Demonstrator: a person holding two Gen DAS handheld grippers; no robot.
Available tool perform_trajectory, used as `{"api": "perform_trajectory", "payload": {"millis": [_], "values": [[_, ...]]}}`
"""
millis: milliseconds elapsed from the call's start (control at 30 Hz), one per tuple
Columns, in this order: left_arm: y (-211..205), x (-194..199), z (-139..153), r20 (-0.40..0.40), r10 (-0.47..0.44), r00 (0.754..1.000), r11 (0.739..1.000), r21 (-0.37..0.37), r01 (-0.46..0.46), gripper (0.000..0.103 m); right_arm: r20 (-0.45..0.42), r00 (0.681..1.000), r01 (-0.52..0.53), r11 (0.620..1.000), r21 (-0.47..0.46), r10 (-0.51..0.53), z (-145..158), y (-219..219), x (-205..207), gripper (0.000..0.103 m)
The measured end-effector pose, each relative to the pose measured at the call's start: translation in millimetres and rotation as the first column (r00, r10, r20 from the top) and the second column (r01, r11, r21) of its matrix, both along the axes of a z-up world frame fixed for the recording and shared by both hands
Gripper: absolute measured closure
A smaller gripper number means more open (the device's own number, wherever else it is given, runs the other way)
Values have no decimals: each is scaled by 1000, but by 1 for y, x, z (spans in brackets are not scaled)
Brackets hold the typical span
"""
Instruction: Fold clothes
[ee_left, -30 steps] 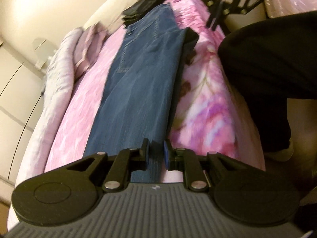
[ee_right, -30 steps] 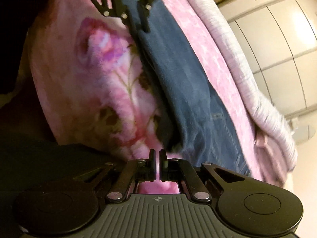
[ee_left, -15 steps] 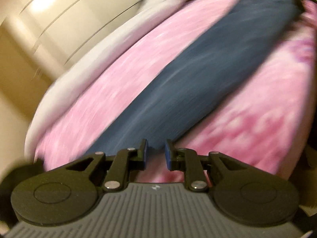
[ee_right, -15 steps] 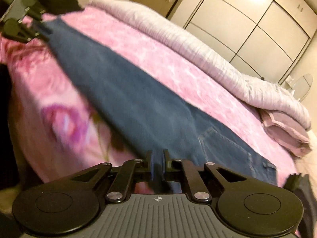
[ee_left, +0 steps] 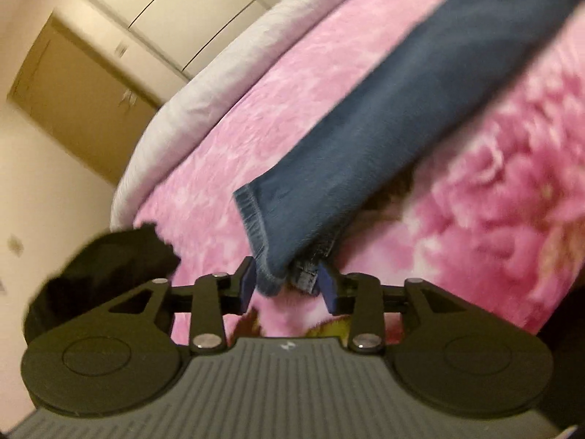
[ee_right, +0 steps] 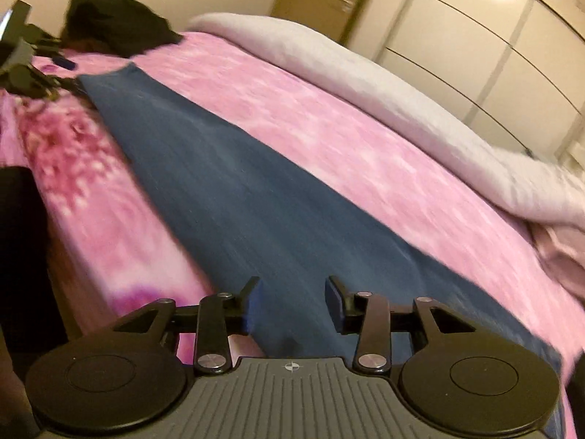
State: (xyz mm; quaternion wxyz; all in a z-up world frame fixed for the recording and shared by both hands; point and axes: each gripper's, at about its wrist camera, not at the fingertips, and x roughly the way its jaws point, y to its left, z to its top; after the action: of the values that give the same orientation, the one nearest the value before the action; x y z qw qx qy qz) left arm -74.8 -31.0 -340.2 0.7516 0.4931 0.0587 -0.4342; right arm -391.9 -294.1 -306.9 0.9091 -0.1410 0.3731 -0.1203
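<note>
Blue jeans (ee_right: 234, 190) lie folded lengthwise along the near edge of a bed covered with a pink floral blanket (ee_right: 329, 139). In the left wrist view the hem end of the jeans (ee_left: 329, 168) lies between the fingers of my left gripper (ee_left: 287, 285), whose jaws stand apart around the hem without pinching it. My right gripper (ee_right: 292, 301) is open over the waist end of the jeans, with denim between its fingers. The left gripper also shows far left in the right wrist view (ee_right: 55, 73).
A grey-white duvet (ee_right: 402, 84) lies along the far side of the bed. A black garment (ee_right: 117, 22) sits at the foot end and also shows in the left wrist view (ee_left: 109, 263). Pink folded cloth (ee_right: 559, 252) lies at the right. Wardrobe doors (ee_right: 493, 29) stand behind.
Both grippers have opened wider. The left one swung to the hem end of the jeans, the right one to the waist end.
</note>
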Motion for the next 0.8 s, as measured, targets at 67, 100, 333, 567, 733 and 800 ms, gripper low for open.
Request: {"api": "perform_trajectory", "payload": {"millis": [67, 100, 333, 567, 733, 800], "values": [[-5, -2, -9, 44, -33, 998, 999, 25, 32, 62, -1, 998, -57, 998, -11, 57, -2, 12, 24, 61], [-7, -5, -11, 55, -71, 996, 996, 53, 68, 65, -2, 996, -85, 996, -16, 85, -4, 17, 36, 61], [-7, 0, -29, 139, -190, 972, 977, 121, 174, 72, 6, 980, -196, 979, -59, 197, -9, 44, 85, 58], [18, 13, -30, 305, -385, 871, 917, 235, 322, 86, -20, 984, -175, 984, -43, 175, -16, 42, 91, 57], [16, 15, -40, 208, -354, 912, 922, 237, 304, 85, -5, 986, -164, 985, 48, 164, -15, 40, 101, 57], [16, 18, -24, 133, -299, 945, 944, 187, 273, 74, -1, 978, -206, 977, 53, 206, -15, 48, 107, 55]]}}
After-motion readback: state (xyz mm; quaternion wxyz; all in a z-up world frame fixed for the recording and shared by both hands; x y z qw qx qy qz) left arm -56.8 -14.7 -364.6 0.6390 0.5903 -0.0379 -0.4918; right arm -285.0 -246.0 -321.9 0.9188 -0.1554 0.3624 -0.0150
